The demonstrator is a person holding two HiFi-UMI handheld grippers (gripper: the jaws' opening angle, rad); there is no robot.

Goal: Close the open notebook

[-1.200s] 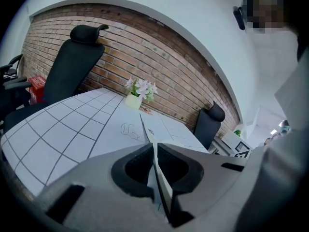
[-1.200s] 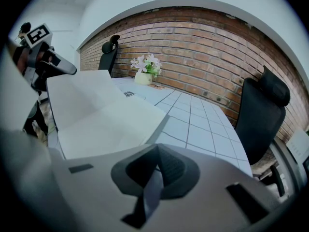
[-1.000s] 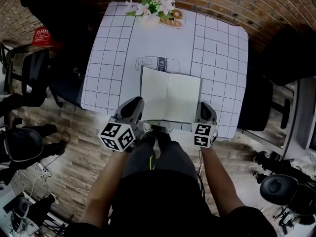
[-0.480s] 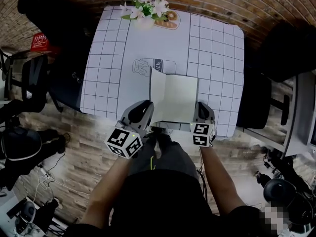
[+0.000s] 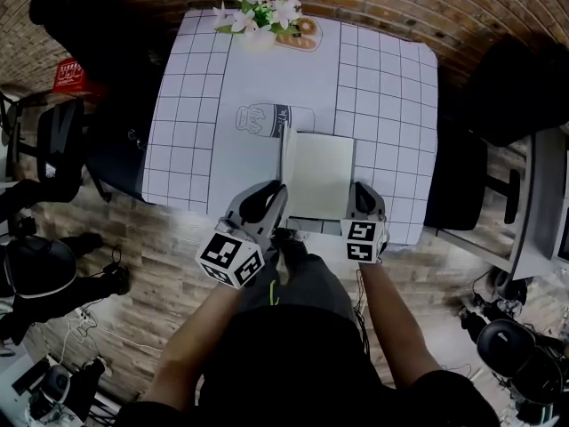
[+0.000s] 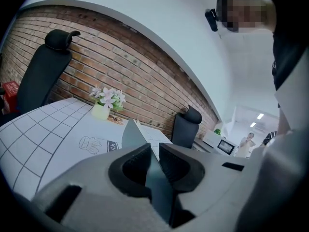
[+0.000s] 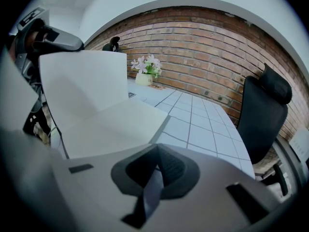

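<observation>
Notebook sits at near edge of gridded tabletop, directly in front of you, a little right of centre. Right half lies flat, blank page up. Left leaf stands almost vertical over the spine, so the book is approx. half shut, not yet closed.

Your left claw: pads nearly together, clamped on near edge of the raised leaf; the dark sheet runs straight btwn them.

Your right claw: pads closed at the near-right corner of the flat half. A thin pale strip shows btwn them, which reads as that half's edge, so it is pinned there.

Both claws flank the book's near edge, left one tilted inward toward the spine.

Milk-bottle print on the tabletop lies just beyond the book's far-left corner. Flowers stand at the far edge, well apart from the book. Black office chair beside the tabletop, right side.
</observation>
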